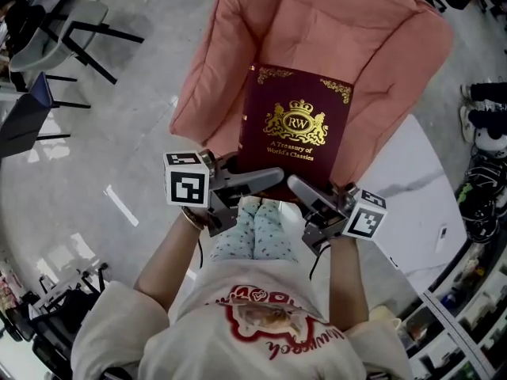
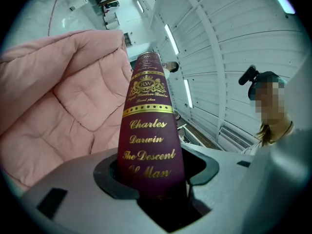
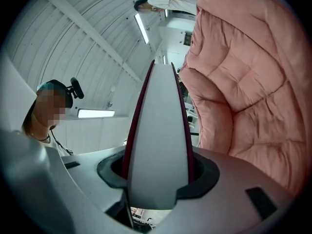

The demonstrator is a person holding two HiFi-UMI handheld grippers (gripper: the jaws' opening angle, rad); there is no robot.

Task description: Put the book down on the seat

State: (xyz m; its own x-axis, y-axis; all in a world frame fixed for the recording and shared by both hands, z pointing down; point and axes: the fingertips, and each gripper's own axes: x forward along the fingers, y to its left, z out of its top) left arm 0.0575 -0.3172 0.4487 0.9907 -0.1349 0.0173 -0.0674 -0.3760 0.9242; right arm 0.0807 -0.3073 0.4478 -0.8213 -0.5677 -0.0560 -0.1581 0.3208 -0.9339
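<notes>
Left claw [image 1: 265, 179] is clamping book [image 1: 295, 121] at spine | right claw [image 1: 305, 190] is clamping page edge | both are sharing weight, likely for a flat set-down | seat [image 1: 238, 30] is lying just beyond the jaws.

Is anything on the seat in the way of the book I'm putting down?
Nothing visible. The book, clamped in the left gripper and right gripper, is over the seat cushion, bare where it shows; the patch under the book is hidden.

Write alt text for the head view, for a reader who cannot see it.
The left gripper and right gripper hold a maroon book with a gold crest by its near edge, over a pink quilted seat. The person's arms and pale shirt fill the bottom; grey floor lies around.
</notes>
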